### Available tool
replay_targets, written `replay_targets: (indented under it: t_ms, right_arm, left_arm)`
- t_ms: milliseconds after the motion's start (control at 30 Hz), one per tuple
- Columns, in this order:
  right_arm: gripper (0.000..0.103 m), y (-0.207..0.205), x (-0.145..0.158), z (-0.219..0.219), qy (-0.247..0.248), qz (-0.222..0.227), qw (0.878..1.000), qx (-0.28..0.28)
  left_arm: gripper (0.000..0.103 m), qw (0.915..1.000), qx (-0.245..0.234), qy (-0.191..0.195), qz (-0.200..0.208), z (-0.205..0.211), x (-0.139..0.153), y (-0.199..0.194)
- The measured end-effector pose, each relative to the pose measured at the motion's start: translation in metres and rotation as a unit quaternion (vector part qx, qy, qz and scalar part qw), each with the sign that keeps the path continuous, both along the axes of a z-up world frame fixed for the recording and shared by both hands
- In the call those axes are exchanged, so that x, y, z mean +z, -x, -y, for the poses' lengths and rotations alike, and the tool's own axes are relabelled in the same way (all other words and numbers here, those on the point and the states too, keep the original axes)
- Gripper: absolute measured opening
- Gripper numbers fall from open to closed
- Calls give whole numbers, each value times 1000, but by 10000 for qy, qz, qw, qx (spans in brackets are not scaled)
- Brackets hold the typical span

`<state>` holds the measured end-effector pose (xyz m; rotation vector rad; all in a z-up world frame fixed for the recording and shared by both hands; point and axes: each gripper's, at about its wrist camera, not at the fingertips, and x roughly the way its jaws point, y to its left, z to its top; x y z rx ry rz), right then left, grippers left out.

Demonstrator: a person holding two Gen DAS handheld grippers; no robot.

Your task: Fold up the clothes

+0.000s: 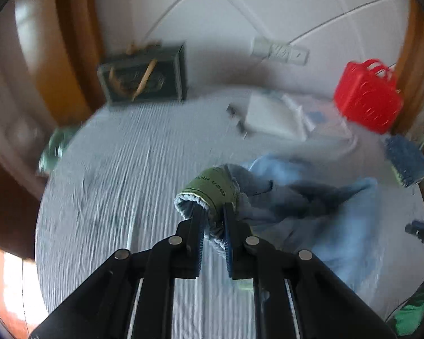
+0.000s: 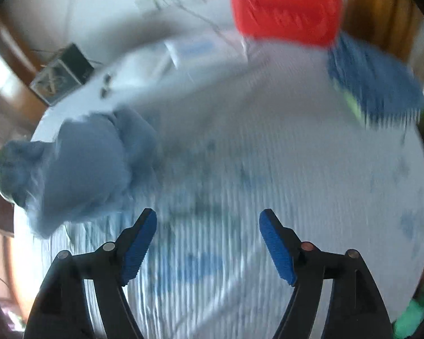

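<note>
The left gripper (image 1: 213, 212) is pinched on the green waistband of the blue garment (image 1: 296, 197), which trails from the fingertips toward the right across the striped bedsheet (image 1: 121, 175). The right gripper (image 2: 207, 220) is spread wide with nothing between its blue pads (image 2: 140, 243), above bare sheet; in its view the garment (image 2: 82, 166) lies bunched well to the left, near the sheet's left edge. Open sheet extends left of the left gripper, while the far side holds a red basket (image 1: 367, 96), a blue brush (image 1: 405, 161), white folded items (image 1: 271, 113) and a dark box (image 1: 144, 76).
</note>
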<state>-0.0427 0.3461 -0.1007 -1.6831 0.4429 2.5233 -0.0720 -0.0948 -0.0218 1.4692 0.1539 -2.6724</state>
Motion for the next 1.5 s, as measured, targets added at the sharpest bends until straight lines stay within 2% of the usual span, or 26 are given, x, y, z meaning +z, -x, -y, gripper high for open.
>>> replay_targets:
  t_ms: [67,133,267,433,500,567,633,733,767,800,833,900,967,1000,1067,1133,1167,1233,1333,1400,1433,1500]
  right_arm:
    - [76,-12,-17,-4,225,158,9995,-176]
    - [76,-12,-25,-2,300,246,9990,-238]
    - [76,6,-21,19,352,104,9993,-84]
    - [77,71,2,104,269,-386,9953,850]
    - [84,101,4,136,211,-452,9911,1234]
    - [87,127,0,170,50,-472,9855,1629]
    - [87,153,-14,207,-332,-441,9784,1990]
    - [88,189,-50,239,-980,-10,9697,2238]
    - [79,198,-62,245,-1229,74,9661,2270]
    - [42,201,-63,244,-1290,48,9663,2226]
    - [27,202,-55,236,-1073,-103,9730,2038]
    - [21,194,-29,209,-479,-520,9853,1554]
    - [17,170,-1,166,-169,-977,9917,822]
    - [16,157,9,145,-100,-1137,9923,480]
    - [16,125,17,98,-52,-1296,9910,-339]
    - [16,79,11,45,-162,-1172,9860,-1175]
    - [16,57,2,22,-238,-930,9842,-1488]
    - [17,12,-21,-22,-247,-522,9781,-2001]
    - [24,-31,-43,-44,-37,-187,9785,-2054]
    - [42,-41,-45,-42,-63,-166,9815,-1904]
    - [44,-41,-44,-38,-27,-221,9837,-1785]
    - [57,-35,-43,-30,26,-307,9874,-1552]
  left_arm:
    - [13,9995,148,143,252,15,-20,-9]
    - [13,9989,247,101,395,28,-33,-17]
    - [13,9988,311,-107,370,42,-37,-30]
    - [13,9994,157,-179,233,36,-32,-37]
    - [12,9997,113,-149,134,35,-26,-38]
    - [12,9999,122,-50,-24,36,-18,-40]
    - [12,9997,135,-164,-129,43,-10,-41]
    - [12,9992,120,-362,-101,51,-8,-40]
    - [12,9993,80,-358,-35,51,-12,-39]
    - [12,9991,16,-428,52,52,-19,-38]
    - [12,9983,-26,-563,156,53,-26,-37]
    - [12,9954,-63,-867,404,56,-43,-35]
    - [13,9911,-23,-1128,708,57,-64,-28]
    - [16,9884,0,-1254,860,57,-75,-25]
    - [41,9855,42,-1367,1009,52,-92,-20]
    - [88,9846,22,-1400,1046,43,-101,-17]
    - [94,9846,-3,-1396,1048,37,-105,-16]
    - [97,9846,-23,-1361,1093,27,-113,-15]
    - [97,9839,75,-1244,1283,15,-130,-14]
    - [95,9821,241,-1190,1437,8,-143,-17]
    - [87,9807,305,-1197,1515,3,-150,-20]
    - [80,9776,371,-1299,1614,-6,-158,-25]
